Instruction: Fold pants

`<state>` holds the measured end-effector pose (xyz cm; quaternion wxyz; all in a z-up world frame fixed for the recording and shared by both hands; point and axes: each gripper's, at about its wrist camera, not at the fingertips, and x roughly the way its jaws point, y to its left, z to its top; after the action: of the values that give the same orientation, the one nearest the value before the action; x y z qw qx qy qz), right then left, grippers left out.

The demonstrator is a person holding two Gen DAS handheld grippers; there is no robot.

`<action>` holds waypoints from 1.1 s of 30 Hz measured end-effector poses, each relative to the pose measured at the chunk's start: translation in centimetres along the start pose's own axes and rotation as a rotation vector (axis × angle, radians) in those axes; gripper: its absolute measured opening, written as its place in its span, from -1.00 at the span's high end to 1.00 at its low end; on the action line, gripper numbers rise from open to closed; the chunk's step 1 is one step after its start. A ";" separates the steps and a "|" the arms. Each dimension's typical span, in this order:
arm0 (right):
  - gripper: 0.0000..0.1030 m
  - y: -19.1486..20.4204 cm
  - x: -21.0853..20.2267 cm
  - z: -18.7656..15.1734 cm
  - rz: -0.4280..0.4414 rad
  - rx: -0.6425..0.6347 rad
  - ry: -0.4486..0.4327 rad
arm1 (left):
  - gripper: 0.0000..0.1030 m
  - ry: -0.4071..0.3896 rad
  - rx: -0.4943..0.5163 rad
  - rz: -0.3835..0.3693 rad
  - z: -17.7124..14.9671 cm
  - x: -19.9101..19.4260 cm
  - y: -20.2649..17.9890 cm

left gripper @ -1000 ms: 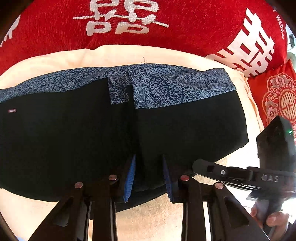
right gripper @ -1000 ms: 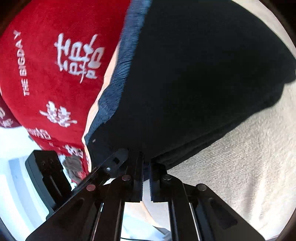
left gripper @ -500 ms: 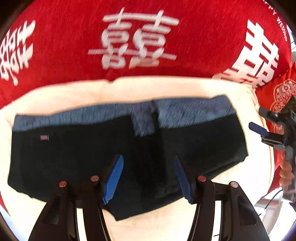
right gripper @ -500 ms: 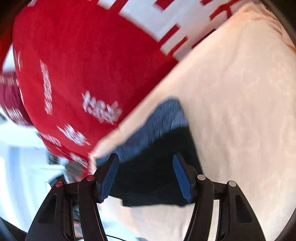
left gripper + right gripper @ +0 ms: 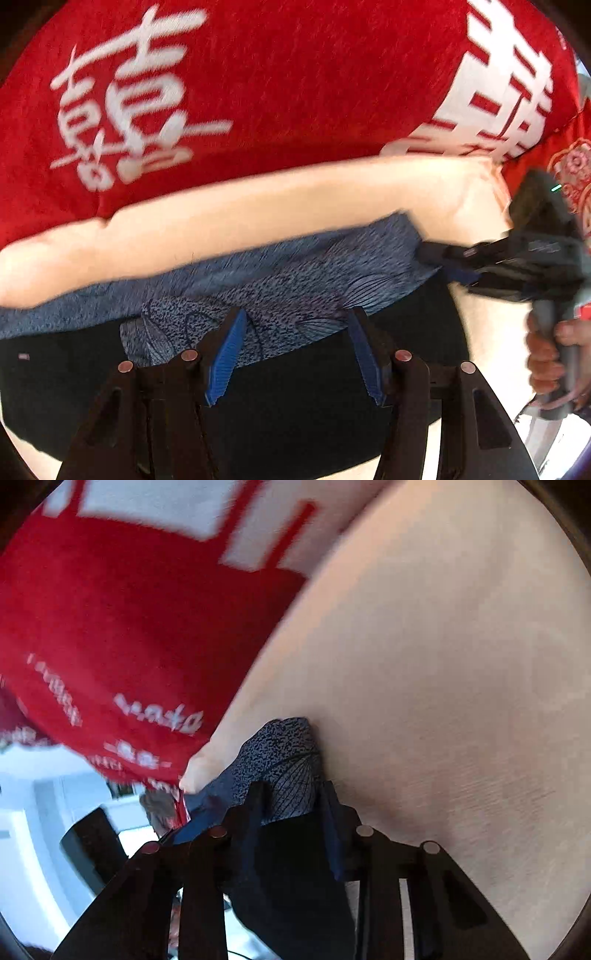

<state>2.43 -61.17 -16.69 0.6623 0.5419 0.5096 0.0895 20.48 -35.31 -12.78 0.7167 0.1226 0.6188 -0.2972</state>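
Pants (image 5: 280, 391) lie flat on a cream cushion (image 5: 258, 206). Both grippers, jaws spread, have returned: left gripper (image 5: 295, 354) over the waistband, right gripper (image 5: 291, 812) straddling its corner, ready to fold.

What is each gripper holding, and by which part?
Left gripper: open, holding nothing. Right gripper: the patterned waistband corner of the pants lies between its fingers; whether it is clamped cannot be told.

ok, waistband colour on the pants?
Waistband: blue-grey with a dark speckled, fish-like print; pants otherwise black. Clearest in left wrist view.
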 end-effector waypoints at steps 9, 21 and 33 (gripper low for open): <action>0.23 3.3 1.9 -0.7 -0.266 -0.153 0.030 | -0.14 0.010 0.028 0.063 -4.9 0.2 1.9; 0.32 9.0 -1.0 -7.6 -0.364 -0.336 -0.012 | -0.14 -0.022 -0.011 0.023 -5.5 -0.4 2.8; 0.49 7.4 2.5 -9.0 -0.356 -0.267 0.065 | -0.14 0.013 -0.106 0.108 -7.0 -1.5 2.7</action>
<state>-0.14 -50.90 -11.25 0.7169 0.3475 0.6018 0.0553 16.30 -28.96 -13.29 0.7330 0.1196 0.6310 -0.2241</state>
